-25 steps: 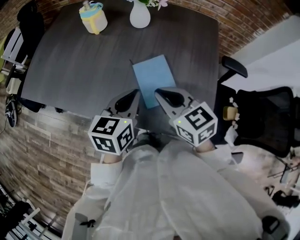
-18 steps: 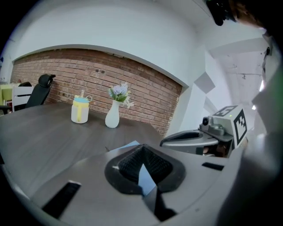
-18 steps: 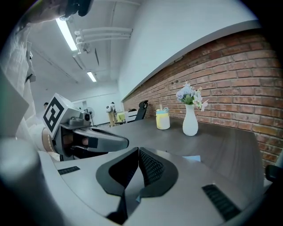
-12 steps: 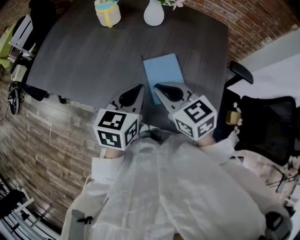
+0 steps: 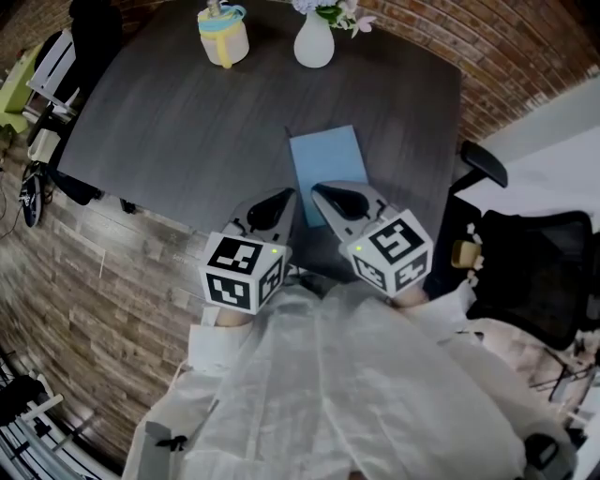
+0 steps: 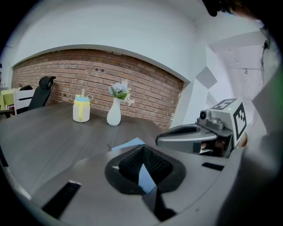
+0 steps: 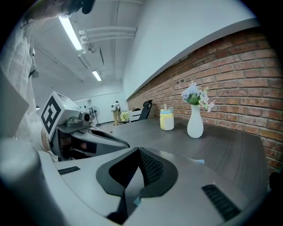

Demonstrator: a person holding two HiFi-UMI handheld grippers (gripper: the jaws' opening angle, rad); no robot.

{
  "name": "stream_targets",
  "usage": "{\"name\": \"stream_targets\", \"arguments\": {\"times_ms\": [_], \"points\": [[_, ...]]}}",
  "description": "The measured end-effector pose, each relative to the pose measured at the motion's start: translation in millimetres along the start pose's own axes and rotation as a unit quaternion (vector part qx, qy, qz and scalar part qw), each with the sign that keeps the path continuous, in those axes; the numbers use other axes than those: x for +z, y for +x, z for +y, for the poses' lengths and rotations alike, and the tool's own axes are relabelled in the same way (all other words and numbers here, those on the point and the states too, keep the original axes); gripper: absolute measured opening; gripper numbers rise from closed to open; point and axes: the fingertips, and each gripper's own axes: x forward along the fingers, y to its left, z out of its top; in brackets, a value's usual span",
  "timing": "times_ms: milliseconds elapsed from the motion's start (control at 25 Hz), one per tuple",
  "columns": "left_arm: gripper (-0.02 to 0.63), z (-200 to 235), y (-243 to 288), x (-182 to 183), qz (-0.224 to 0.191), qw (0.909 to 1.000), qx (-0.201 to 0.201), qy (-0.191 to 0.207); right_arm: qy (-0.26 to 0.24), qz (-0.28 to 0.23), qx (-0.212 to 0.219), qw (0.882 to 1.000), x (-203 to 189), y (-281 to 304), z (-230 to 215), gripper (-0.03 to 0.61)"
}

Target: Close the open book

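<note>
The book [image 5: 326, 161] lies closed, flat on the counter [image 5: 178, 122]. Left tool [image 5: 282, 198] and right tool [image 5: 323, 194] both clenched, empty, by its near edge.

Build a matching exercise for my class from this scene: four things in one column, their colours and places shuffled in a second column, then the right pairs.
Things
1. book
2. vase
3. cup
4. chair

Descriptions
A. white, holds flowers
B. blue, lying flat
C. black, beside the table
D. yellow with a light blue top

Pairs: 1-B, 2-A, 3-D, 4-C
</note>
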Motion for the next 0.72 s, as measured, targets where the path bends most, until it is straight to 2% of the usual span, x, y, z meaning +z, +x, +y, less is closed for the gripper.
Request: {"name": "stream_targets", "arguments": {"times_ms": [400,720], "points": [[0.005,-10,9,-2,0.009,0.9999,-0.012,0.005,0.013,0.006,0.006,1.0,-9,-4,-3,0.008],[0.005,-10,8,-4,0.013,0.9998,-0.018,0.001,0.024,0.0,-0.007,1.0,-12,-7,-10,0.006]]}}
